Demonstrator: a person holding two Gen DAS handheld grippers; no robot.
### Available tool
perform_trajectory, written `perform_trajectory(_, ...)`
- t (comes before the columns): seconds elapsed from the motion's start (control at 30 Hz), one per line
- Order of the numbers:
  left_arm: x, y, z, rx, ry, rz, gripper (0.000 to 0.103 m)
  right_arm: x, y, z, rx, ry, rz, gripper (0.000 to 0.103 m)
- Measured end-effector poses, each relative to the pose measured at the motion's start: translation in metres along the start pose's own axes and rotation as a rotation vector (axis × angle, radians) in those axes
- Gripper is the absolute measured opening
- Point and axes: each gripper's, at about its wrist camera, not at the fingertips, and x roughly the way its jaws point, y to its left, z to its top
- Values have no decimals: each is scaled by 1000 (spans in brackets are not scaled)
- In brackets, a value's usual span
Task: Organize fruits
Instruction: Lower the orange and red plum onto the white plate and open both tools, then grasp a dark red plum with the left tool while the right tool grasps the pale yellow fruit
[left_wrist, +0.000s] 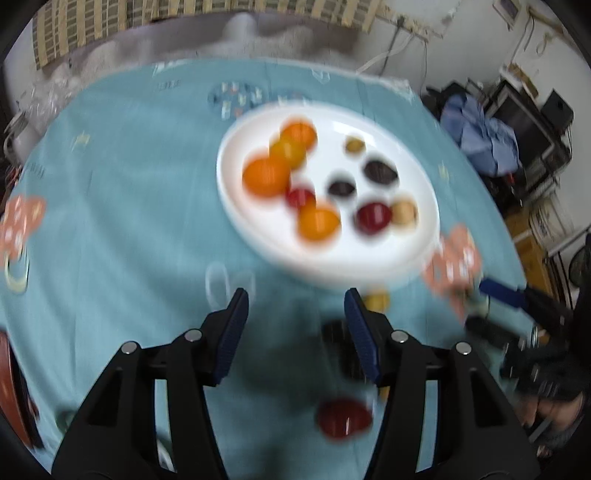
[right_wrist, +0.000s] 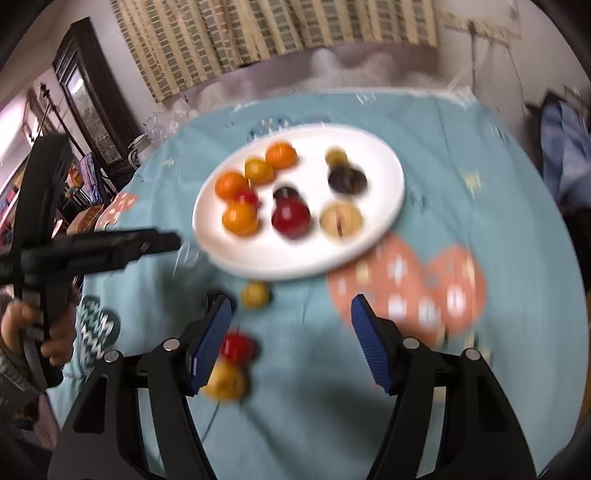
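Both views are blurred. Even so, the white plate sits on the blue cloth with most fruit on it: oranges to one side, dark plums and a red fruit to the other. The left gripper hangs above the cloth near the plate's rim, fingers spread wide and empty; a red fruit lies off the plate between its arms. The right gripper is likewise spread and holds nothing. Beside its left finger lie a red fruit and a yellow fruit, with another yellow one just off the plate
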Motion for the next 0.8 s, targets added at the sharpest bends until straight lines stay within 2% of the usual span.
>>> perform_trajectory(0.13,-7,-10,-48,33,49,-7,56,-13,-5,-24,20,28,-10,68)
perform_trajectory(0.27,-7,-20,-70,38,72,-34,56,-24,-7,-33,31,29,-12,68)
perform_trajectory(0.47,2,-28,-73,64,80,-29,56,-36,2,-34,10,16,-20,68)
perform_trajectory(0.57,8,-23,-71,51,79,-7,68,-38,2,-34,14,20,-28,68)
perform_trajectory(0.8,-16,9,-80,8,53,42,69,-41,1,-35,26,9,-26,68)
